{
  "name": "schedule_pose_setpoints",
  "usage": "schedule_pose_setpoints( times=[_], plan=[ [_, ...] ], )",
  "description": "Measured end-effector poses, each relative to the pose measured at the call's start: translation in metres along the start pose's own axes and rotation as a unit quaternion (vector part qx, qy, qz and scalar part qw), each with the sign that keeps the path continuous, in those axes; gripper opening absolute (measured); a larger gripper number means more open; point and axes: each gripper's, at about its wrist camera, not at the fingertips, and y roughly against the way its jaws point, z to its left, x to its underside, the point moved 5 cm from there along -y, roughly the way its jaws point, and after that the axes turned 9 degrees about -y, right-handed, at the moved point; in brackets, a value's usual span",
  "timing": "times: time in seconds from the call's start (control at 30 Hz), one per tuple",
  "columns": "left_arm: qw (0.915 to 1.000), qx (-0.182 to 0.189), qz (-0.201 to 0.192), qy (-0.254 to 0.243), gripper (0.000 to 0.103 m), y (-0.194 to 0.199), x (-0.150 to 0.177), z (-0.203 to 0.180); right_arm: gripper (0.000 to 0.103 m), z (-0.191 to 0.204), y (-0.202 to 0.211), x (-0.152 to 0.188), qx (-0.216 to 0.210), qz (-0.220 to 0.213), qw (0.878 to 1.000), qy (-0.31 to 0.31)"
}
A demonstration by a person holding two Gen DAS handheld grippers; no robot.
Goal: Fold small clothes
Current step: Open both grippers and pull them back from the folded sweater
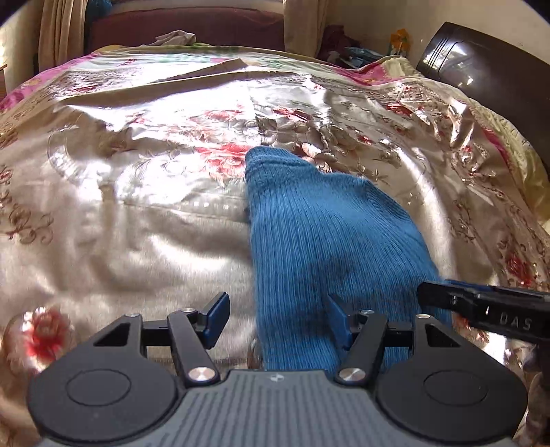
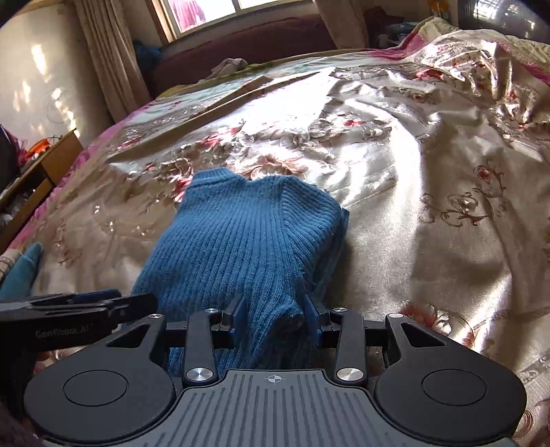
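Nearest the left wrist camera, the left gripper stands spread over the near end of a blue knit garment, pads not pressing it. Its long axis runs away up the floral bedspread.

From the right wrist, the right gripper pinches the garment's near edge; its collar end points away toward the window.

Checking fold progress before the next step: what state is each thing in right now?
Blue sweater: folded narrow, lying on the bed, near end bunched.
Left tool: open, sweater edge between its fingers.
Right tool: shut on sweater's near end.
Bedspread: spread out, wrinkled.
Curtains: drawn aside.
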Motion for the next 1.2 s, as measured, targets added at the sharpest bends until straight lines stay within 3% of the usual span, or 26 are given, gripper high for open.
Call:
schedule_pose_setpoints(
  times=[0.17,0.4,1.2],
  plan=[
    [1.0,0.0,0.006,0.005,0.065,0.009,0.01,-0.002,0.037,0.009,0.018,0.004,-0.003,-0.013,1.0,0.004],
    [0.9998,0.001,0.018,0.005,0.066,0.018,0.025,-0.005,0.037,0.01,0.011,0.029,0.028,0.019,0.999,0.009],
    [0.9992,-0.003,0.039,-0.009,0.068,0.029,0.056,-0.019,0.038,0.008,0.033,0.065,0.031,0.019,0.999,-0.018]
  ],
)
